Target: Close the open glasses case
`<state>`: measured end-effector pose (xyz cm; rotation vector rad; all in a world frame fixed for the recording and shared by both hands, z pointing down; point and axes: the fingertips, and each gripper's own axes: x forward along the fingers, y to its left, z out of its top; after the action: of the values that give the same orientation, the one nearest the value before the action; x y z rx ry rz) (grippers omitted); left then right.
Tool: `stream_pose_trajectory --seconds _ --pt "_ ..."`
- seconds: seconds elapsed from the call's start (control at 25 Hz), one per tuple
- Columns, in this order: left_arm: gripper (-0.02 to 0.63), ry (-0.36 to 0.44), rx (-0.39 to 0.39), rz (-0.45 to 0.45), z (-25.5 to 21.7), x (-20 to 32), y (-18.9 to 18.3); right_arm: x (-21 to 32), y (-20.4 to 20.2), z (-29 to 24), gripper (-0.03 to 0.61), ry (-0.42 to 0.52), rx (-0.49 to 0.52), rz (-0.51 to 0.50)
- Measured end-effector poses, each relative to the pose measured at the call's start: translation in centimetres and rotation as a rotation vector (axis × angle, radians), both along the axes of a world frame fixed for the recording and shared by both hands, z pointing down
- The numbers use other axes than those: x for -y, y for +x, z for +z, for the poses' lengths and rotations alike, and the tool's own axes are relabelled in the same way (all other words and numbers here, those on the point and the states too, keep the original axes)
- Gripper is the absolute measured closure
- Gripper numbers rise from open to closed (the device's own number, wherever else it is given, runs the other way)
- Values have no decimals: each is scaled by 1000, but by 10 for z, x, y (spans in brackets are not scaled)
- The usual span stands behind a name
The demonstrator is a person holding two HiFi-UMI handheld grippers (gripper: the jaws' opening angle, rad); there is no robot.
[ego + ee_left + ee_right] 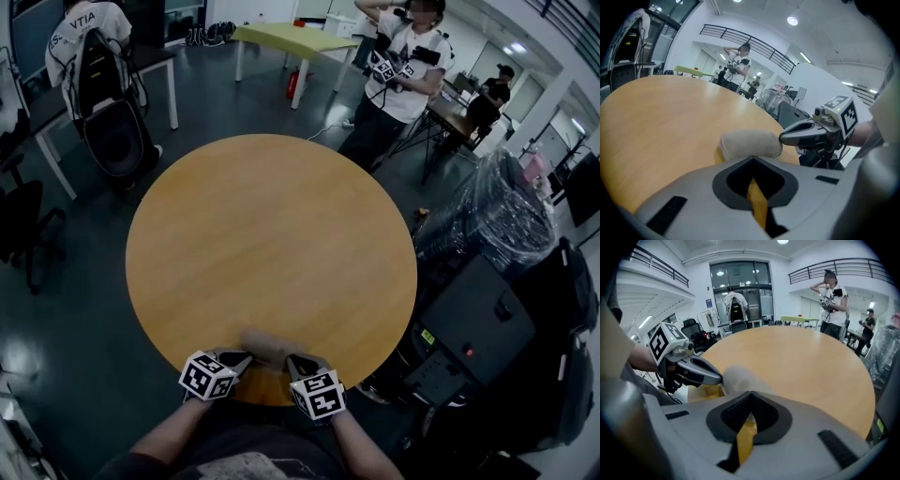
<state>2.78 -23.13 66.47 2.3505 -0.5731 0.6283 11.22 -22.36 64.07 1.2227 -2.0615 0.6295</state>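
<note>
A beige glasses case point(267, 347) lies at the table's near edge, between my two grippers. In the left gripper view its rounded lid point(750, 143) sits low over the base, with a strip of yellow lining point(718, 153) showing at the left end. My left gripper point(236, 359) is shut, its tip point(715, 377) against the case's left side. My right gripper point(298, 362) is shut too, its tip point(785, 137) touching the right end of the lid. Each gripper's own jaws point(752, 159) point(750, 394) meet just in front of the case.
The round wooden table point(272, 234) is bare beyond the case. A dark machine and a wrapped bundle point(497, 216) stand close on the right. Two people with grippers point(398, 70) and backpack gear point(89, 56) stand beyond the table, and a black chair point(23, 225) stands on the left.
</note>
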Motion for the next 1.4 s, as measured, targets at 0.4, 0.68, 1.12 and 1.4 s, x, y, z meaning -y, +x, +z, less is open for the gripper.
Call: stream_pose_trajectory --seconds 0.4,0.68,1.12,1.4 --pt "607 -30 -28 -26 -1 -1 -1 -3 0 1 589 -29 -11 9" --pt "607 -41 143 45 22 -8 1 -1 -13 -17 589 26 -14 -26" --pt "607 -45 76 47 15 -3 -4 21 -35 -19 589 57 -32 -68" --pt "607 -52 25 59 4 -6 -5 23 -33 -18 589 47 -19 -53"
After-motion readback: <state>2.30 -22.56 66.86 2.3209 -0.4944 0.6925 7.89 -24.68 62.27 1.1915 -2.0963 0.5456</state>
